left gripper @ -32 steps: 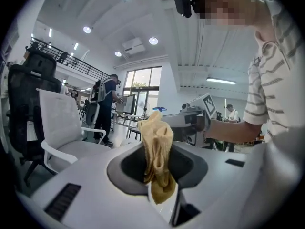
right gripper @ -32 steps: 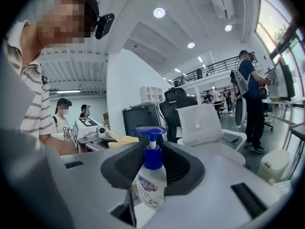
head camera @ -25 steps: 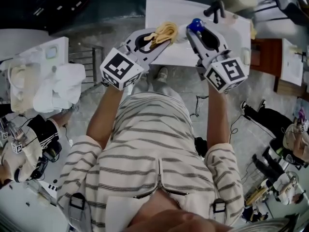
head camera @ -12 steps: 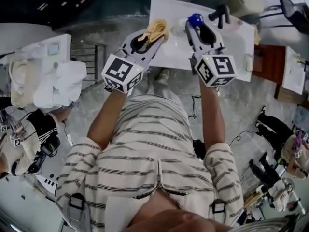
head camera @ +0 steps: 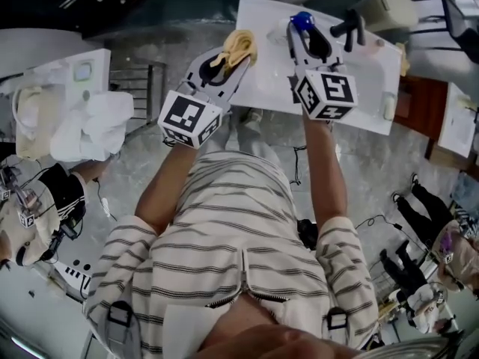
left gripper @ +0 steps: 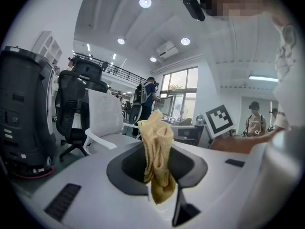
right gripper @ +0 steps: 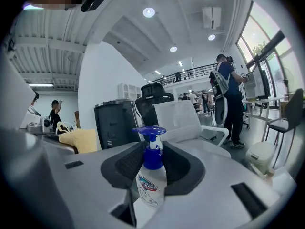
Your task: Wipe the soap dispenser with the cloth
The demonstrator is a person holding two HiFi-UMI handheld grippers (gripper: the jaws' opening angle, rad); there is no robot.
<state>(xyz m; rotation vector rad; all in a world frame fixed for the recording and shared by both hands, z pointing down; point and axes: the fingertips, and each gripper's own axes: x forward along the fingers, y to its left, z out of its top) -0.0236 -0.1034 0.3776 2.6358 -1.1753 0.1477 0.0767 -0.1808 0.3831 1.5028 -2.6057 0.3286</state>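
Note:
My left gripper (head camera: 233, 54) is shut on a crumpled yellow cloth (head camera: 241, 45), which sticks up between its jaws in the left gripper view (left gripper: 157, 168). My right gripper (head camera: 301, 30) is shut on a clear soap dispenser with a blue pump (head camera: 301, 21); the jaws clamp the bottle (right gripper: 151, 185) below its blue pump head (right gripper: 149, 130). Both are held up side by side over the white table (head camera: 359, 88), cloth left of the dispenser and apart from it. The cloth (right gripper: 82, 140) also shows at the left of the right gripper view.
A dark object (head camera: 348, 27) and a pale bin (head camera: 383, 7) lie at the table's far side. White cloths (head camera: 90, 129) are piled on a stand at the left. Office chairs (left gripper: 76, 109) and people stand around the room.
Both grippers have moved away from my body toward the table, the right one more, still holding cloth and dispenser. The gap between them has stayed about the same.

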